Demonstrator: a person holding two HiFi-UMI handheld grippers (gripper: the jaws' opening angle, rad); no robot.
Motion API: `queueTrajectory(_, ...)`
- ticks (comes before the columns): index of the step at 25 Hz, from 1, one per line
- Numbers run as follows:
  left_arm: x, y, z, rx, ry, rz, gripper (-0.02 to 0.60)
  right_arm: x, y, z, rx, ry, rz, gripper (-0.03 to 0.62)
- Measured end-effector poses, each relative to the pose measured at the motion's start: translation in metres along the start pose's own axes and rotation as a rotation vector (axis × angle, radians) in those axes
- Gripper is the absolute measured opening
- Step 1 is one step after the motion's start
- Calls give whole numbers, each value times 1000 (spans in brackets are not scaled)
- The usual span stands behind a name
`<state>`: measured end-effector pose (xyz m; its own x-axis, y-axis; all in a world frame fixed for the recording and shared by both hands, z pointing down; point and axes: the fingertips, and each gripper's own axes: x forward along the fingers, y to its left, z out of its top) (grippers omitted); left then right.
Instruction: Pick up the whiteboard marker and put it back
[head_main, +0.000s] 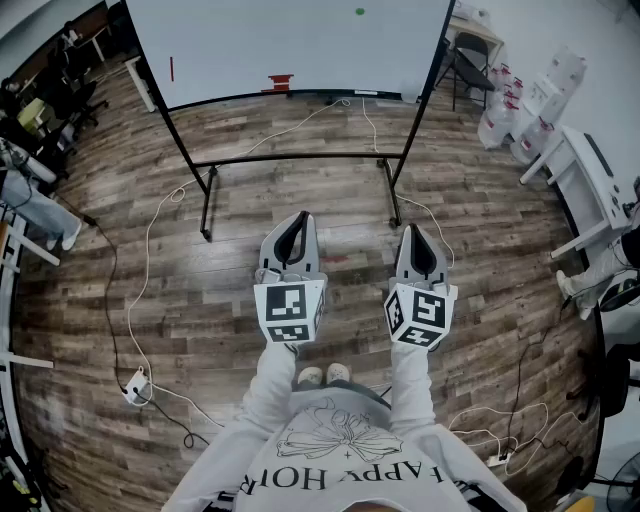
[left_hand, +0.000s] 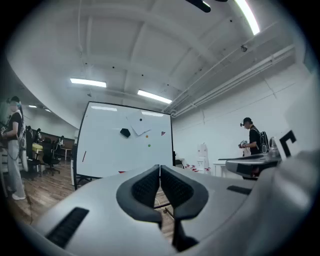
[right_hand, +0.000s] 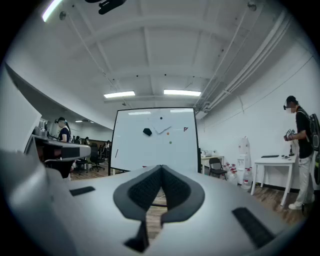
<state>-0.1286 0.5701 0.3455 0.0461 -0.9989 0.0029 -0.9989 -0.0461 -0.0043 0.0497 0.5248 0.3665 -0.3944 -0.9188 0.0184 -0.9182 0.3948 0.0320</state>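
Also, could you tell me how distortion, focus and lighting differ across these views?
Head view: strong fisheye, the wood-plank floor bows outward. Left gripper view: the shut grey left gripper looks soft, the black-framed white whiteboard sharper. Right gripper view: bright ceiling strip lights blow out white; a black vignette rings the frame.

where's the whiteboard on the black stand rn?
The white whiteboard on its black metal stand is top centre in the head view, across the wooden floor from the left gripper and right gripper.
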Motion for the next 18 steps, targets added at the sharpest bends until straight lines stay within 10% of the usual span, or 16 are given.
queueTrajectory(18,19,-21,-6,3,-4,42,8,14,-38,-11,19,1,20,3)
